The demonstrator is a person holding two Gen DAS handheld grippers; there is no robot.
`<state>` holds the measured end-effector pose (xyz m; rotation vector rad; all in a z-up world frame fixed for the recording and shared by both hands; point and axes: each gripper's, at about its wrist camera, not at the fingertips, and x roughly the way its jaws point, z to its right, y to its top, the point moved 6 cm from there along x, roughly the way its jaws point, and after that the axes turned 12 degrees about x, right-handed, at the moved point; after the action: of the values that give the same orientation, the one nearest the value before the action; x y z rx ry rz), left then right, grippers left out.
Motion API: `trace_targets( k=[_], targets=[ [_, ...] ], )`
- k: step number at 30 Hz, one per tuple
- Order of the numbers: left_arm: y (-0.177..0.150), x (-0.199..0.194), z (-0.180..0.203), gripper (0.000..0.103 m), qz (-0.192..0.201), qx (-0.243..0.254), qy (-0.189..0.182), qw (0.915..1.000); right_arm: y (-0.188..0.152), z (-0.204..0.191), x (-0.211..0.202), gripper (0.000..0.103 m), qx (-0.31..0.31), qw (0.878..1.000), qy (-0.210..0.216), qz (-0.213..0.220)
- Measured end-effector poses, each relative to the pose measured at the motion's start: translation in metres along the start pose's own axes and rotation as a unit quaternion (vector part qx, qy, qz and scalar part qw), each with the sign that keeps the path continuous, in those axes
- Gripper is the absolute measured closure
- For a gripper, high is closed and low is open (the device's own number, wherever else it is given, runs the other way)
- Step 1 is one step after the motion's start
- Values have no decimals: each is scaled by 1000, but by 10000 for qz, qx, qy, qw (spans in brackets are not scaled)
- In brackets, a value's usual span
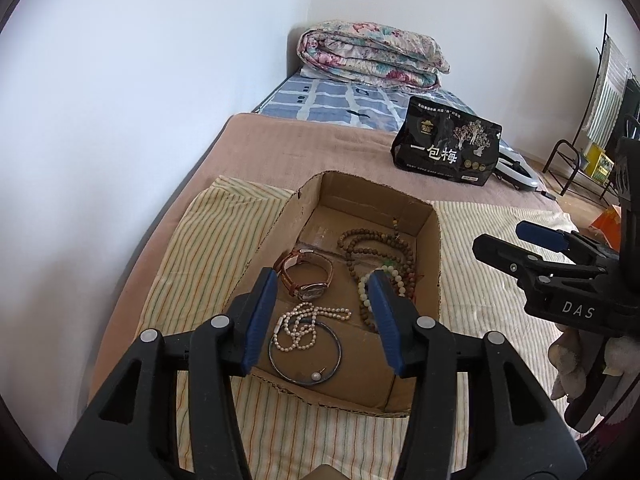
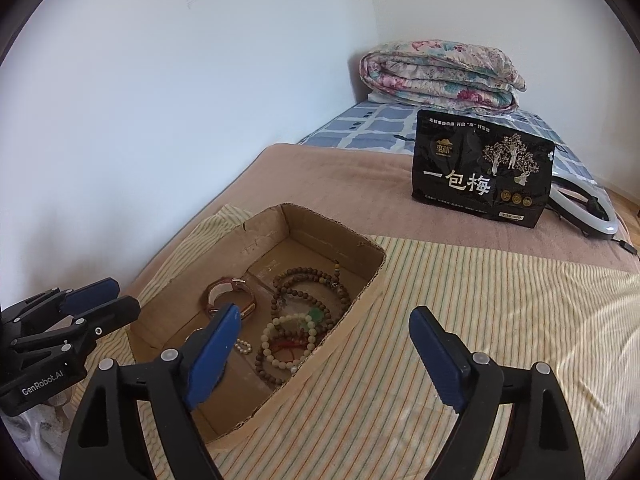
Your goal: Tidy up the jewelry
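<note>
Both jaws spread, one cardboard box (image 1: 428,240), one watch (image 1: 308,274), one bangle (image 1: 306,354)

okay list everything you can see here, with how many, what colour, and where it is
box: one, brown cardboard, open, on the striped cloth
watch: one, brown strap, in the box, left side
wooden beads: one heap of strands, brown, in the box, far right
pale beads: one loop, cream with a green piece, in the box over the wooden beads
pearls: one strand, white, in the box, near side
bangle: one, dark metal with a pearl, under the pearls
striped cloth: one, yellow, on the bed
blanket: one, tan, under the cloth
bag: one, black, standing behind
quilt: one, floral, folded at the bed's far end
ring light: one, white, beside the bag
left gripper: open, above the box
right gripper: open, over the box's right edge
</note>
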<state>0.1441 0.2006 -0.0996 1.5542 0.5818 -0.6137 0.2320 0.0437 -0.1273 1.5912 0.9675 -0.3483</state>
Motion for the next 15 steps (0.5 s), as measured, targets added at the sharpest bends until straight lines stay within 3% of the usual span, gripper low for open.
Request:
trace_targets(
  k=[3,6,10,12,15],
  targets=[
    [5,-10,3,52,100,-75,-9,9999,2,4,-10,12,-26,9999,-54,101],
    [11,-24,6,40,256,-95,59,9996,4,9,-23,11,21,9998,-44,185],
    [17,-38,15,36,391,-83,129,9991,5,15,-39,10,10,9996,-97,283],
    [18,-43,21,29,414,-97,104,9990,4,19,-46,10,7,9994,-131,334],
    [18,-50,31,29,419,-47,160,9990,4,27,-58,4,-12,9988,-200,440]
  ],
)
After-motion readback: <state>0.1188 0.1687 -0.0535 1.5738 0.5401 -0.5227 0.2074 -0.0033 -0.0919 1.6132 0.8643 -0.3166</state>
